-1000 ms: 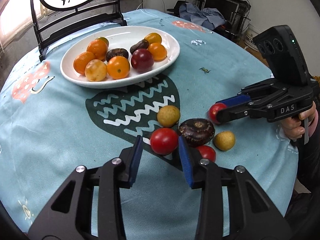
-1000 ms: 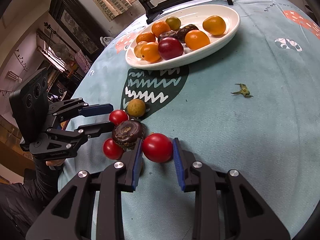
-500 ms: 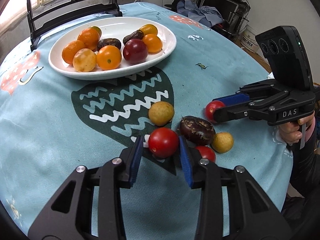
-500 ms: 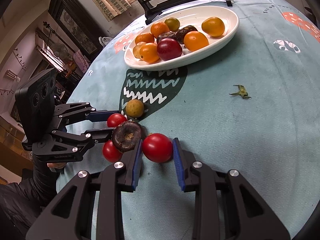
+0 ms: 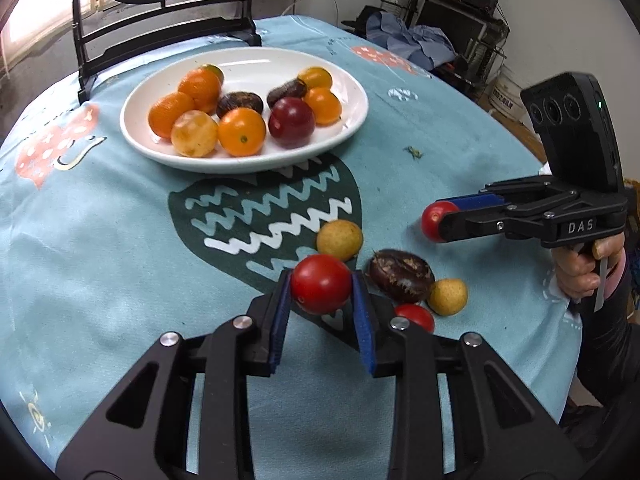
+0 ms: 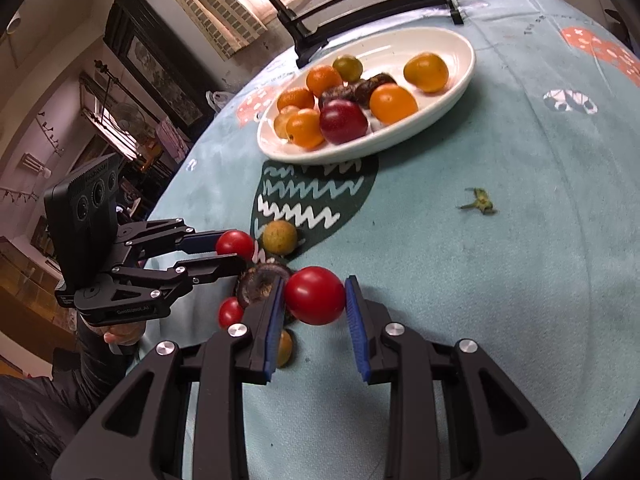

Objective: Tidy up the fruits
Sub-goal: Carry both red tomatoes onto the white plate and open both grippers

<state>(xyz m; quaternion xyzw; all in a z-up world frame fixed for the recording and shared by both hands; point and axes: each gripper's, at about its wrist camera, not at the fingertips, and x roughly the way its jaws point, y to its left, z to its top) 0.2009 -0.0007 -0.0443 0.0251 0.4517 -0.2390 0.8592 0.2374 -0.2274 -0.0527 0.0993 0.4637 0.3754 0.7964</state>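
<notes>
My left gripper is shut on a red tomato and holds it just above the cloth; it also shows in the right wrist view. My right gripper is shut on another red tomato, also lifted; it shows in the left wrist view. A white oval plate at the back holds several oranges, a dark red plum and brown fruits. On the cloth lie a brown fruit, two yellow fruits and a small red tomato.
A black chair back stands behind the plate at the table's far edge. A small green stem scrap lies on the blue tablecloth. The table edge runs close on the right in the left wrist view, with clutter beyond.
Both grippers have closed on their tomatoes and lifted them slightly off the cloth. The left gripper has moved back a little from the plate.
</notes>
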